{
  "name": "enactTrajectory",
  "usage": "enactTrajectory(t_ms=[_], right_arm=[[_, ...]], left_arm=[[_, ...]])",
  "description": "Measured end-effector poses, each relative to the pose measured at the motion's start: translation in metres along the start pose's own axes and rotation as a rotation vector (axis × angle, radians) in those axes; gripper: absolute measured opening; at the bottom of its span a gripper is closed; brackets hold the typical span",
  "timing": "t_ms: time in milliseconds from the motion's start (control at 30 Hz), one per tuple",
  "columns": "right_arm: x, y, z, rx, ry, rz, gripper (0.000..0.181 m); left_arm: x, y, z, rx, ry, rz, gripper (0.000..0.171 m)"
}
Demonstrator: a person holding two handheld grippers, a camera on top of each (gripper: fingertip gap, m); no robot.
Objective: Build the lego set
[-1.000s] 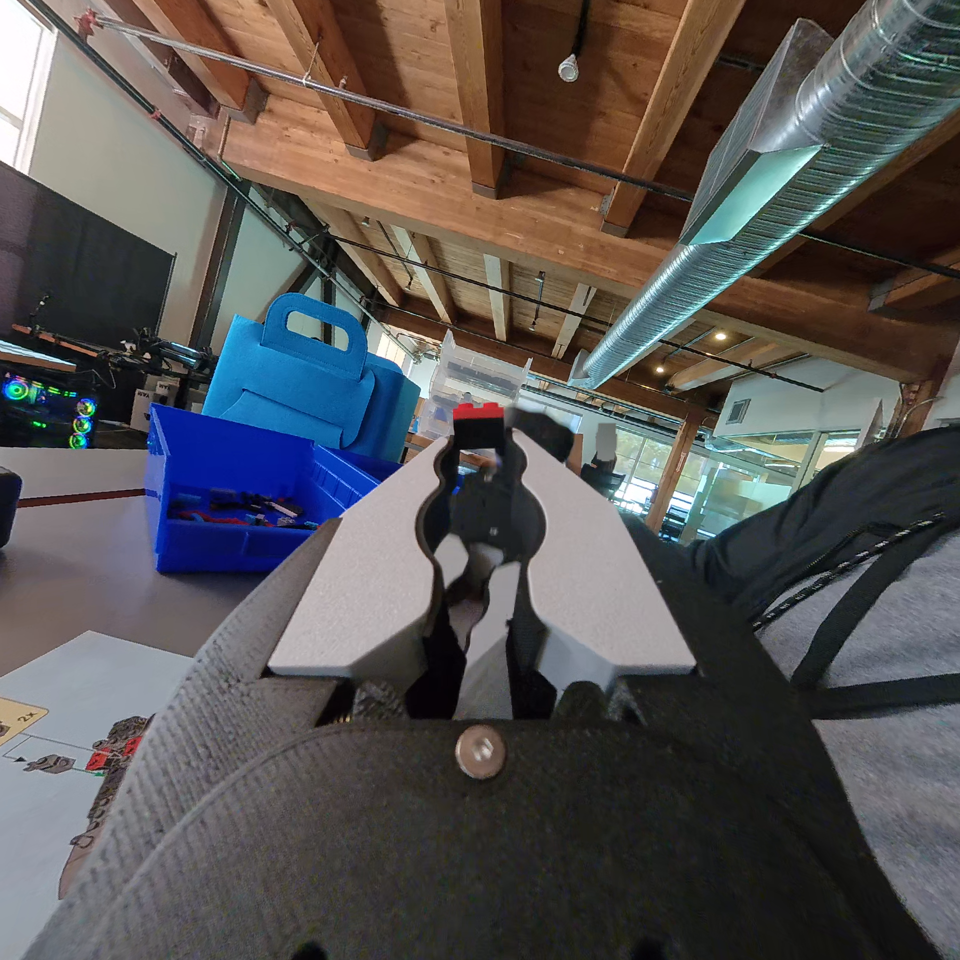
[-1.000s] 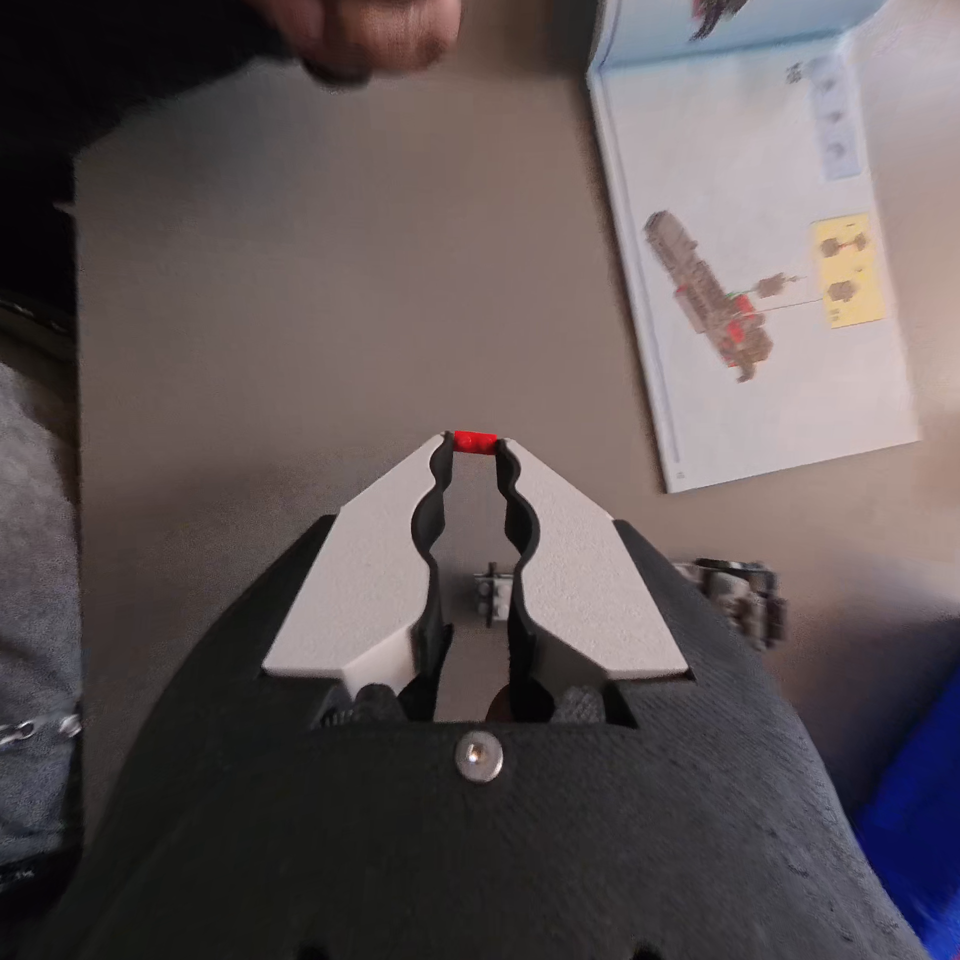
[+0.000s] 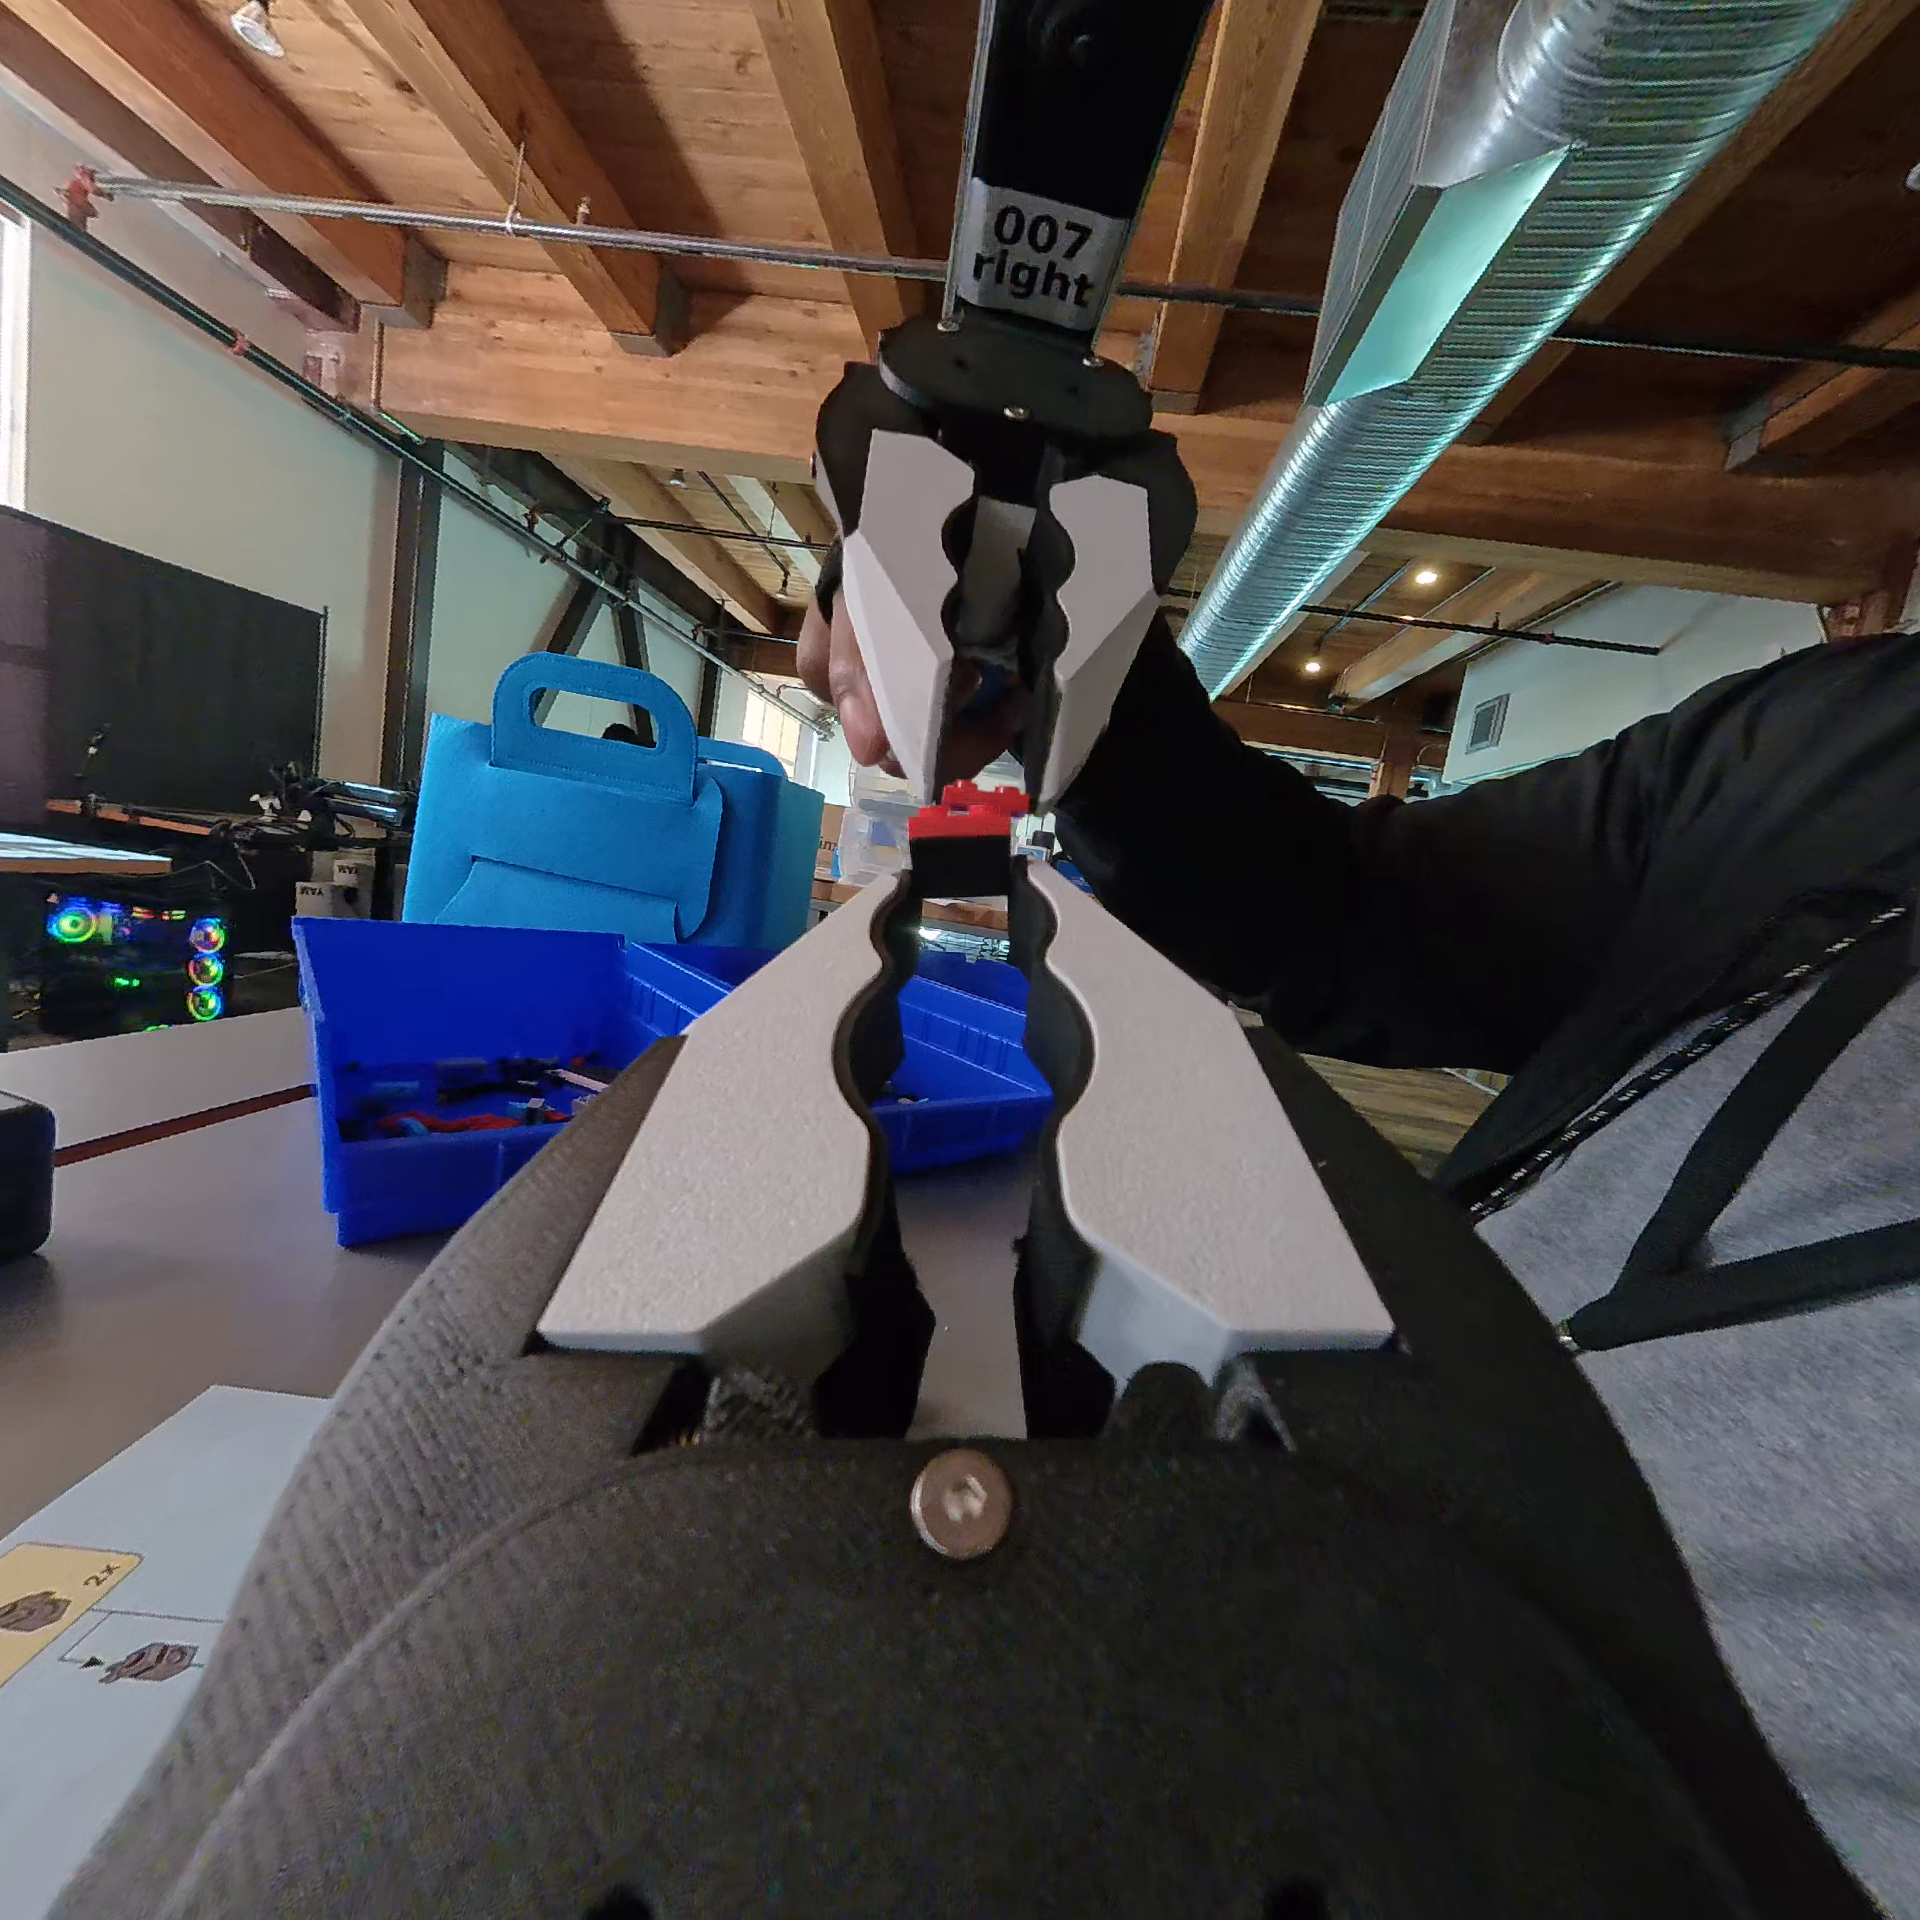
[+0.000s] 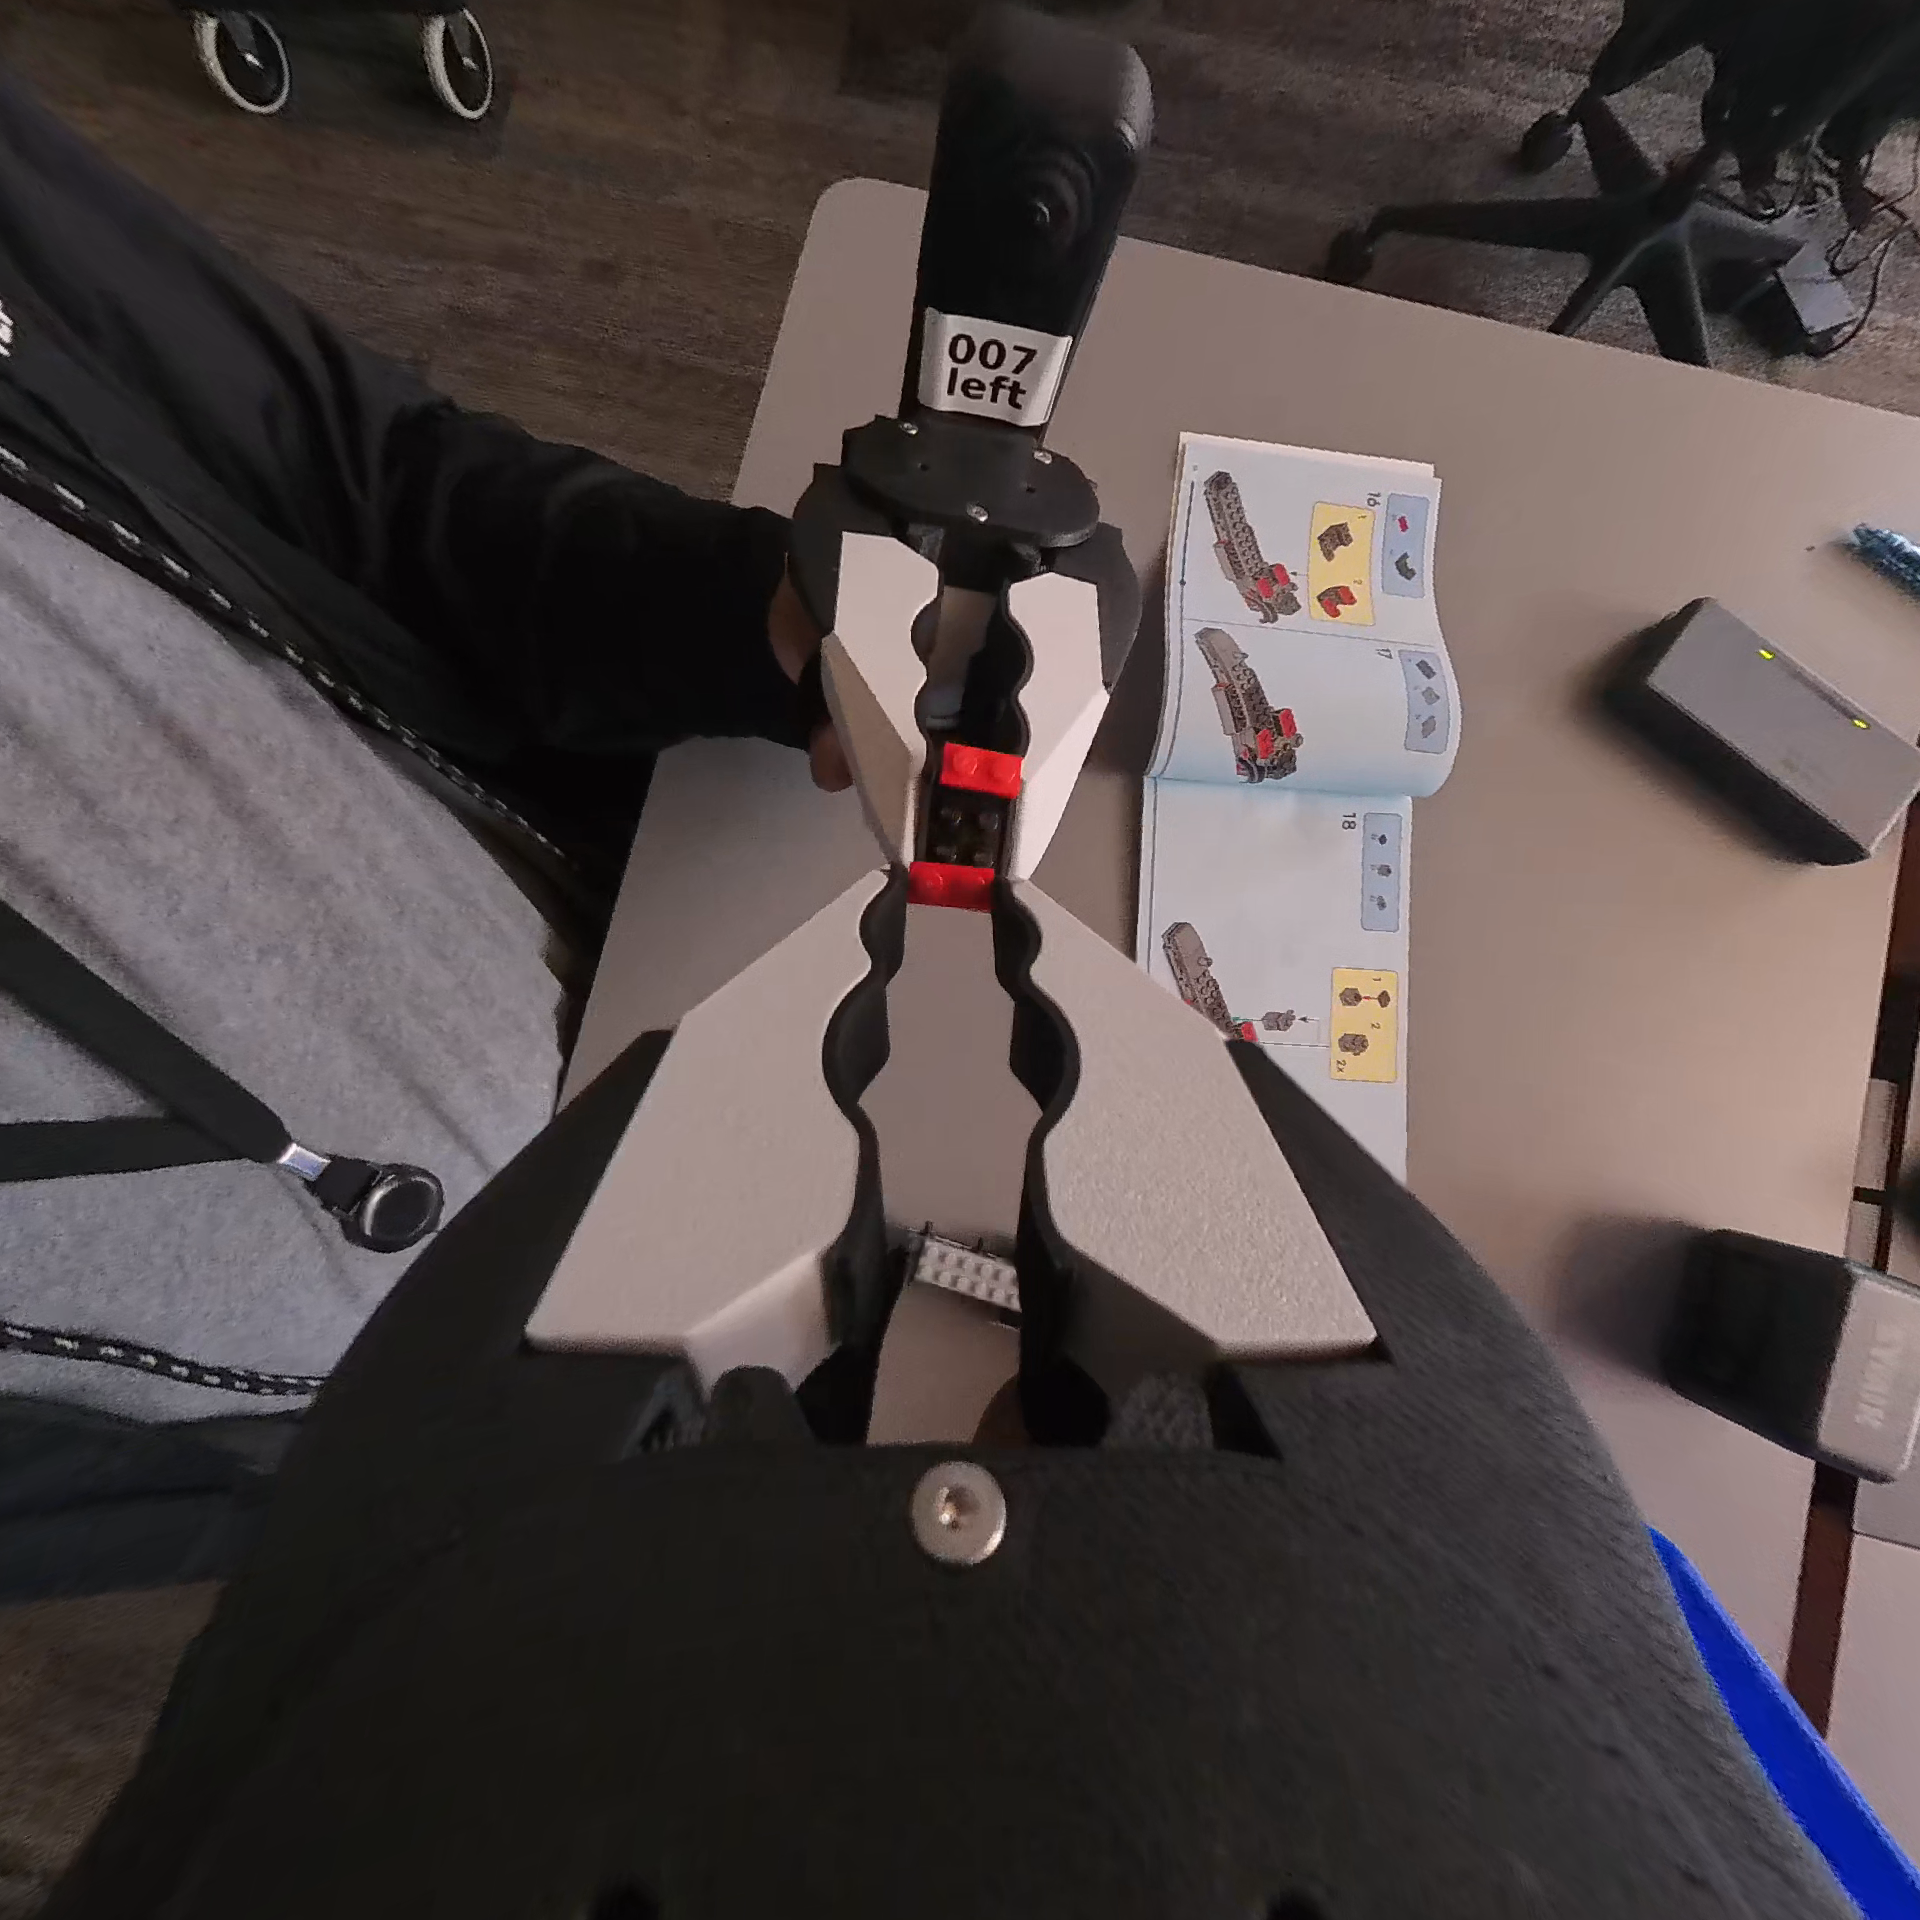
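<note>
Left gripper [image 3: 961, 883] fingers pinched on a small black-and-red lego assembly [image 3: 961, 857] at frame centre, held above the bench [image 4: 1558, 935]. Right gripper [image 4: 948, 888] fingers clamped on a red brick [image 4: 950, 886], pressed onto the near end of that assembly, tip to tip with the other gripper. Small grey plate [image 4: 966, 1273] lying on the bench below. Open instruction booklet [image 4: 1299, 790] right of centre. Blue parts bin [image 3: 468, 1049] at left.
</note>
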State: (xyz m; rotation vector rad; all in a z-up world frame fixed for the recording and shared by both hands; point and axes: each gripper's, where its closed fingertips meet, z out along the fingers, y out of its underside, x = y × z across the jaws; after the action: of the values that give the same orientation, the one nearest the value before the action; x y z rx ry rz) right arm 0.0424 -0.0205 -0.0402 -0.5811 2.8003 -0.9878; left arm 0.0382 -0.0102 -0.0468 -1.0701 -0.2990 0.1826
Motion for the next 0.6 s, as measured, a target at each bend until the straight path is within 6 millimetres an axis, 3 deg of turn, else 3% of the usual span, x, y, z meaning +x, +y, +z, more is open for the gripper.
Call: enactTrajectory(t_ms=[600], right_arm=[[-0.0014, 0.0015, 0.0041, -0.014, -0.018, 0.011, 0.018]], left_arm=[[0.0043, -0.0016, 0.001, 0.003, 0.016, 0.022, 0.017]])
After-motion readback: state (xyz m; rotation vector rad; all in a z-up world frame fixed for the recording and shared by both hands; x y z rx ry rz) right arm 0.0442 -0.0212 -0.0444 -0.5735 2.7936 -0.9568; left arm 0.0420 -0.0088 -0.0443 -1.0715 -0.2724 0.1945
